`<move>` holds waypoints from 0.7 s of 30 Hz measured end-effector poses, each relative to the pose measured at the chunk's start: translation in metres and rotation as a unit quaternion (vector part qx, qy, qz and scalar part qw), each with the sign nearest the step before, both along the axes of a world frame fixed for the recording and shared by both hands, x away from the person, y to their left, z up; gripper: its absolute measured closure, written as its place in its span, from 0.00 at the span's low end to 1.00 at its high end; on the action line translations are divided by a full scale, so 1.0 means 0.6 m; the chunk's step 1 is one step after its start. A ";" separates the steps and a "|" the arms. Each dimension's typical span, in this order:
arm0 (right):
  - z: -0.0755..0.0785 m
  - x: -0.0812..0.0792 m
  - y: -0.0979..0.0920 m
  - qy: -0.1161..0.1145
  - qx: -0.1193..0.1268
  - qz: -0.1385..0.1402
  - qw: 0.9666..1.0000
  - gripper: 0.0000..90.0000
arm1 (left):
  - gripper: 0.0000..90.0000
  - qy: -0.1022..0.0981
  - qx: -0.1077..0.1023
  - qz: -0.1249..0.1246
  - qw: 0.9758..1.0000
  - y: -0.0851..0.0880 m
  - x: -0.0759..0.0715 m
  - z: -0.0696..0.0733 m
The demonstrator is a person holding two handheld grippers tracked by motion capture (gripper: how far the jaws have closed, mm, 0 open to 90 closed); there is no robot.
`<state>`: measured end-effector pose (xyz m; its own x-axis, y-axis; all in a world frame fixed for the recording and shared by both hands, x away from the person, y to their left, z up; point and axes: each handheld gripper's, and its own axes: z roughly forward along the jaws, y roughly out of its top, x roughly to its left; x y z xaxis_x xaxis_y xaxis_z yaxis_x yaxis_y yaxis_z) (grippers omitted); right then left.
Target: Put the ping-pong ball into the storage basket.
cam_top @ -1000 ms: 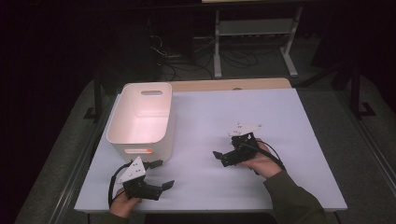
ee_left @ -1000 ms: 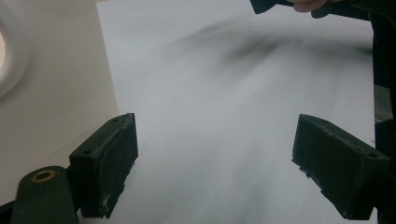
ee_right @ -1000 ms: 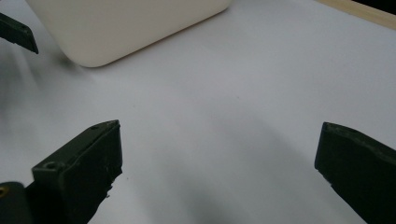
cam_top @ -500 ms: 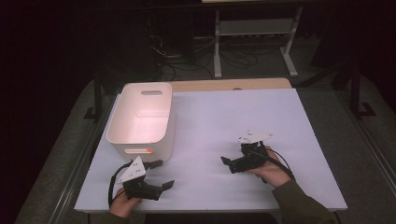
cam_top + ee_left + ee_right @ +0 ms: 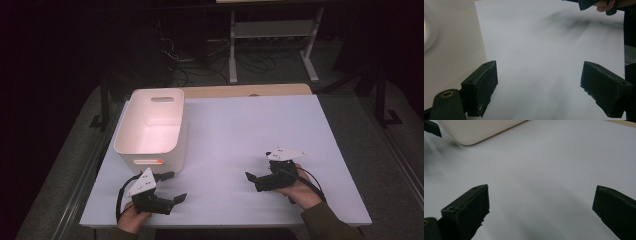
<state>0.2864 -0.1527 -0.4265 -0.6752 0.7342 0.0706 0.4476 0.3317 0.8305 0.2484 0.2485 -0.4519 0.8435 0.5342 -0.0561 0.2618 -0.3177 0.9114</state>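
Both pairs of black fingers are standing wide apart and gripping nothing. Through the left gripper view, one finger (image 5: 480,90) is rising at the lower left of the frame and its partner at the lower right, with bare white table (image 5: 544,62) showing between them. Through the right gripper view, one finger (image 5: 470,207) is sitting at the lower left and the other at the lower right edge, again with nothing but table surface lying between.

From the high view, the left gripper (image 5: 171,186) is resting low in the frame, left of centre, near the table's front edge, with a hand (image 5: 132,217) holding it from below and its jaws pointing toward the right of the picture. The right gripper (image 5: 251,181) is sitting in the lower right part of the frame, held by the other hand (image 5: 300,190), with its jaws pointing toward the left. The two grippers are facing each other, well apart.

Nearest to the left gripper, a white bin (image 5: 150,127) is standing upright in the left middle of the high view, just above that gripper, apart from it. Its pale wall (image 5: 451,50) is filling the left side of the left gripper view, just beside the left finger, and its rounded corner (image 5: 481,130) is showing at the upper left of the right gripper view.
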 end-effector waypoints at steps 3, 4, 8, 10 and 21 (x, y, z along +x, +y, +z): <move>-0.002 -0.007 -0.007 -0.004 0.002 -0.003 1.000 0.01 | 0.16 0.001 0.000 0.000 1.000 0.000 0.000 0.000; -0.002 -0.009 -0.009 -0.003 0.002 -0.004 1.000 0.01 | 0.16 0.001 0.000 0.000 1.000 0.000 0.000 0.000; -0.004 -0.015 -0.019 -0.006 0.005 -0.014 1.000 0.01 | 0.16 0.000 0.000 0.000 1.000 0.000 0.000 0.000; -0.004 -0.017 -0.026 -0.009 0.009 -0.019 1.000 0.01 | 0.16 0.001 0.000 0.001 1.000 0.000 0.000 0.000; -0.015 -0.030 -0.060 -0.010 0.010 -0.047 0.999 0.01 | 0.16 0.001 0.001 0.001 1.000 0.000 0.000 0.000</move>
